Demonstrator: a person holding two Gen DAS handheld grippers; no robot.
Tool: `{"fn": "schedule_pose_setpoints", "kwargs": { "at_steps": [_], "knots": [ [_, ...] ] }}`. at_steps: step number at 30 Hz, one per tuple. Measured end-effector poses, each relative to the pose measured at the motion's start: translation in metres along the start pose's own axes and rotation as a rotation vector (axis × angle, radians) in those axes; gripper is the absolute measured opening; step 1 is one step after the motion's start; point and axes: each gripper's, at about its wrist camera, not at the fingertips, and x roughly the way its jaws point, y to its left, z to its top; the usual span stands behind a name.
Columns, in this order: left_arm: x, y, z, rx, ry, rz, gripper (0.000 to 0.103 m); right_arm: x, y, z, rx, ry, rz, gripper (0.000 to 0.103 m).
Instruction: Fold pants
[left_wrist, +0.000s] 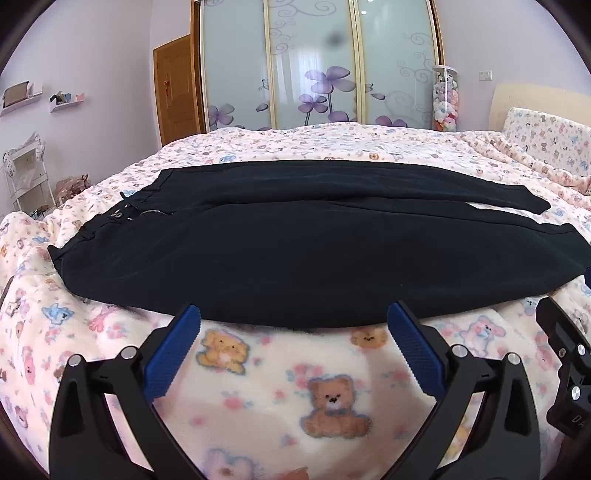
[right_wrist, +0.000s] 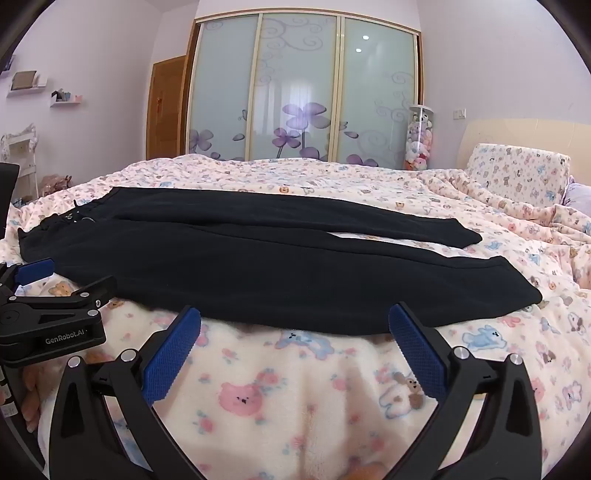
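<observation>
Black pants (left_wrist: 280, 236) spread flat across my bed (left_wrist: 332, 387), waistband on the left, legs running right, my left hand-held gripper (left_wrist: 293, 321) and right hand-held gripper (right_wrist: 294, 321) both wide open, empty, just short of the near edge.

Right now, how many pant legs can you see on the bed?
2. The near leg lies along the blanket's front edge; the far leg lies just behind it, cuffs pointing right.

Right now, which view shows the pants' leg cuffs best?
Right wrist view: both cuffs of the black pants lie fully in frame. In the left wrist view, the pants fill the frame and the near cuff sits distorted at the edge.
</observation>
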Motion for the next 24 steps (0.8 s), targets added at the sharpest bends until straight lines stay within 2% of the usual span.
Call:
{"fn": "schedule_pose_setpoints", "kwargs": {
  "at_steps": [24],
  "knots": [
    [0.0002, 0.0, 0.0, -0.003, 0.006, -0.004, 0.101, 0.0002, 0.0019, -0.0006, -0.004, 0.008, -0.001, 0.102]
  ]
}}
